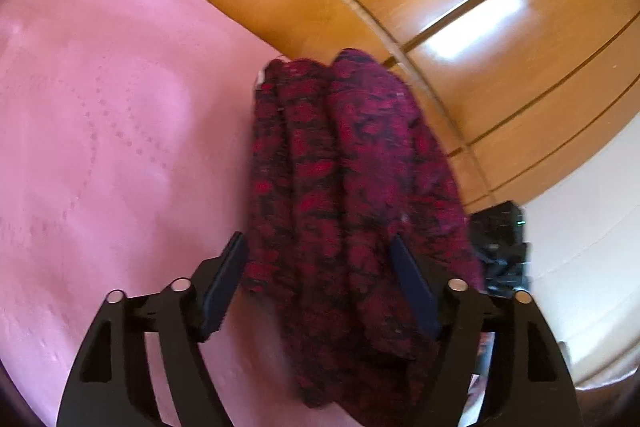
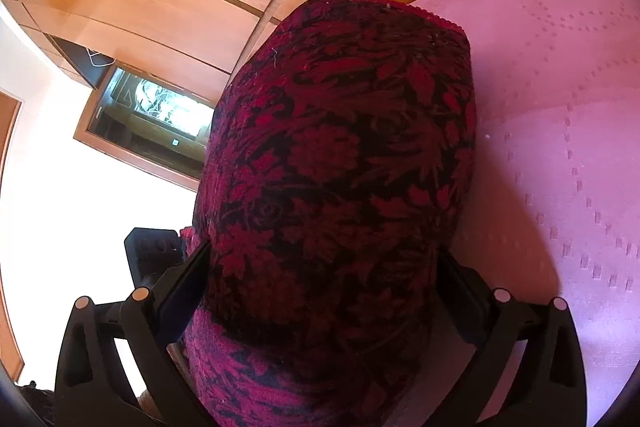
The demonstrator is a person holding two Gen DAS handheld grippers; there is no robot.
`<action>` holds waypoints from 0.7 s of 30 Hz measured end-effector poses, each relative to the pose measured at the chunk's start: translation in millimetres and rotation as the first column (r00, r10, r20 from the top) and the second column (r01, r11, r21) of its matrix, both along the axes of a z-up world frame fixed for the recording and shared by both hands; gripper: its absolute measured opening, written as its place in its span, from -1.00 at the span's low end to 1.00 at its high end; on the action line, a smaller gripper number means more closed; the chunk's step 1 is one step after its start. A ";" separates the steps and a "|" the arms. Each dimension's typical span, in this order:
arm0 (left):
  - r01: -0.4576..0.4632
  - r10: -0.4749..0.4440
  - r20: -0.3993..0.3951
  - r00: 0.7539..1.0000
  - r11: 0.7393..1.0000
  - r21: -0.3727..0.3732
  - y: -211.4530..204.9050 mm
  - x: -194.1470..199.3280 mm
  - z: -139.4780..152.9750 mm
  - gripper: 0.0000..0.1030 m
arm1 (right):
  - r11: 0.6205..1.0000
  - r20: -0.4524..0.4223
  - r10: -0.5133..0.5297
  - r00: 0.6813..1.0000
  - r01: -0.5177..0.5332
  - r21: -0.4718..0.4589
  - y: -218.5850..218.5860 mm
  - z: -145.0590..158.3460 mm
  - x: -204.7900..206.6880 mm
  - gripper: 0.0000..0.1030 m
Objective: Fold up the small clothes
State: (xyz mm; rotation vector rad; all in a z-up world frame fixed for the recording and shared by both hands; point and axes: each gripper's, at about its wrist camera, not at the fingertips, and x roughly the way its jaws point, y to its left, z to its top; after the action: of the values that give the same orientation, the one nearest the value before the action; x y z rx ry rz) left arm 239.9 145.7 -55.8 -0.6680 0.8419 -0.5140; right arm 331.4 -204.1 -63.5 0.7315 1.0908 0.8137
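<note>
Crimson floral knit [image 2: 340, 163], bunched folds

Red-and-black floral garment [image 2: 340, 187]: lower end cut off by the bottom edge in both wrist views; blurred in the left wrist view, folds indistinct. Right gripper [image 2: 324, 267]: fingertips hidden behind the cloth, so pad contact cannot be judged. Pink bedspread [image 1: 100, 127]: covered in part by the garment, cropped by the lens rim. Dark object [image 1: 500, 247] beyond the garment: blurred, half hidden, not identifiable. Wooden panelling [image 1: 440, 7]: cropped, washed out by glare.
</note>
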 end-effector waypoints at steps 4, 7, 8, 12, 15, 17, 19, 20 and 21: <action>0.023 -0.024 0.000 1.000 0.997 -0.068 -3.5 -1.0 8.0 0.66 | 1.000 0.014 -0.012 1.000 0.012 0.002 2.4 -2.0 -2.9 0.97; 0.007 -0.008 -0.005 1.000 0.990 -0.144 -2.9 5.8 11.2 0.66 | 1.000 0.019 -0.015 1.000 0.015 0.002 2.8 -2.7 -4.6 0.97; -0.005 0.003 -0.010 1.000 0.992 -0.129 -4.7 7.9 11.1 0.66 | 1.000 0.019 -0.016 1.000 0.016 -0.001 3.0 -2.5 -5.2 0.97; 0.007 -0.005 -0.044 0.999 1.000 0.030 -27.4 17.8 3.8 0.53 | 0.999 0.026 -0.028 0.999 0.029 -0.043 11.1 6.4 -8.8 0.92; 0.006 -0.005 -0.017 1.000 0.999 0.049 -26.7 13.3 -5.8 0.27 | 0.993 0.074 -0.020 0.997 0.029 -0.119 23.5 29.3 -17.5 0.60; 0.004 -0.004 -0.012 1.000 1.000 -0.005 -15.6 8.2 -12.2 0.16 | 0.985 0.131 0.019 0.991 0.004 -0.172 38.2 43.4 -22.7 0.56; -0.004 0.002 -0.023 1.000 0.998 -0.066 -6.3 3.0 -21.7 0.10 | 0.980 0.140 0.027 0.990 0.001 -0.200 47.1 47.4 -22.6 0.51; -0.007 0.006 -0.014 1.000 0.997 -0.083 -4.6 -0.2 -21.5 0.05 | 0.978 0.148 0.026 0.989 0.006 -0.208 50.2 52.1 -23.1 0.49; -0.005 0.006 0.003 1.000 0.996 -0.091 -4.0 -4.0 -19.3 -0.01 | 0.978 0.159 0.025 0.987 0.009 -0.210 52.0 57.2 -24.4 0.45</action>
State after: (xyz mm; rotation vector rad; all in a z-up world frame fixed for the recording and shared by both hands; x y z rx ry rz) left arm 235.9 141.7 -75.2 -0.7523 0.8171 -0.5506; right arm 307.0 -152.1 -6.2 0.4751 1.0160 0.7378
